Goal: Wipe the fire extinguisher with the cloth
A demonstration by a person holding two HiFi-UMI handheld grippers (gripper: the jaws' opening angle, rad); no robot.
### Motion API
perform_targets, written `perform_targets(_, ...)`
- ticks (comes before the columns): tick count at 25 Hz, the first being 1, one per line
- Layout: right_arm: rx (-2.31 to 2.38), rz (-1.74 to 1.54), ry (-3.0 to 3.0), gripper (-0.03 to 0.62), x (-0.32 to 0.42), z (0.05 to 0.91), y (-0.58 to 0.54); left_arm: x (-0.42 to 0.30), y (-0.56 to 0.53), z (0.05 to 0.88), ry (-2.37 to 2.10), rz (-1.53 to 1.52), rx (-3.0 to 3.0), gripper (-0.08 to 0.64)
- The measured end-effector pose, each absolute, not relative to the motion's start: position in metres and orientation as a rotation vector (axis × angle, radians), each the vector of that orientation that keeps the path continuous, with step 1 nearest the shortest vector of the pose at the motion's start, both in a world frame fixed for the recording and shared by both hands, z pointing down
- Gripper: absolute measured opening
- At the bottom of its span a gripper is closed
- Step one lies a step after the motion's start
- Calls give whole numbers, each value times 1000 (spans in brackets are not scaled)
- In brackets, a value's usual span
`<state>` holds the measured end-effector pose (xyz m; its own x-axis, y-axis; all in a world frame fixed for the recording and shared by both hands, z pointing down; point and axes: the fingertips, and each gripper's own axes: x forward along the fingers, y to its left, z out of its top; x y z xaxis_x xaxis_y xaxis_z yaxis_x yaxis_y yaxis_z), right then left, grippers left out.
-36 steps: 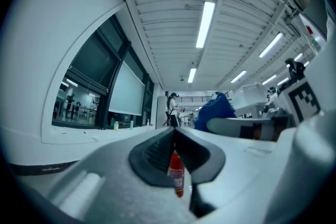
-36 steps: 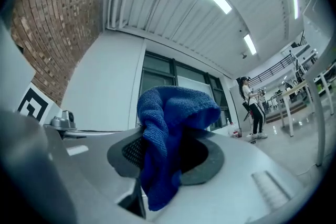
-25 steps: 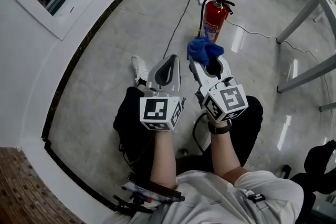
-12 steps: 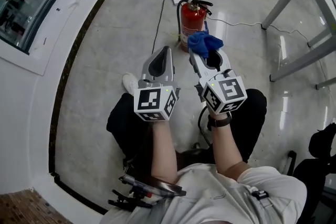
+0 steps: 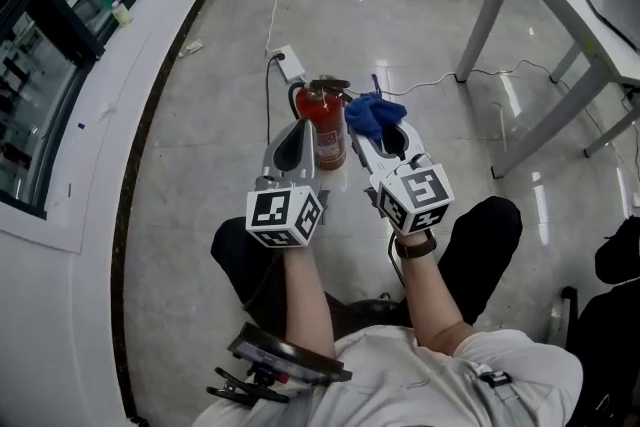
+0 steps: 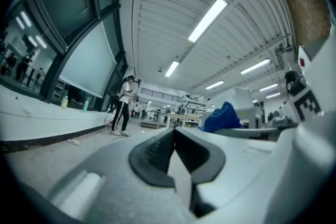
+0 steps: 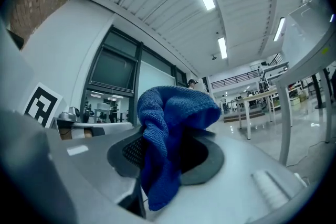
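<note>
Grey floor (image 5: 200, 175): fire extinguisher (image 5: 328, 130) upright | right tongs (image 7: 167, 152) clamp blue cloth (image 7: 170, 113) | left tongs (image 6: 175, 139) closed, empty

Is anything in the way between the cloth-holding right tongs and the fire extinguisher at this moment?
Nothing visible. In the head view the blue woven cloth, clamped in the right tongs, sits just right of the red metal fire extinguisher, with no object between them. The shut, empty left tongs lie at its left side.
</note>
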<state>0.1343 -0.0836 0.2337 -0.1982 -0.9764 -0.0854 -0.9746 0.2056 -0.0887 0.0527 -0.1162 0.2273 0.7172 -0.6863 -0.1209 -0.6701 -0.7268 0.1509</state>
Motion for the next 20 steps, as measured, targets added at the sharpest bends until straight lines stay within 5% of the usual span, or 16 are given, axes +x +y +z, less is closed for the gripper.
perform_targets(20,-2321,-262,2156,127,141,298,-202,56,-257,231,-733,-178,3044,-3)
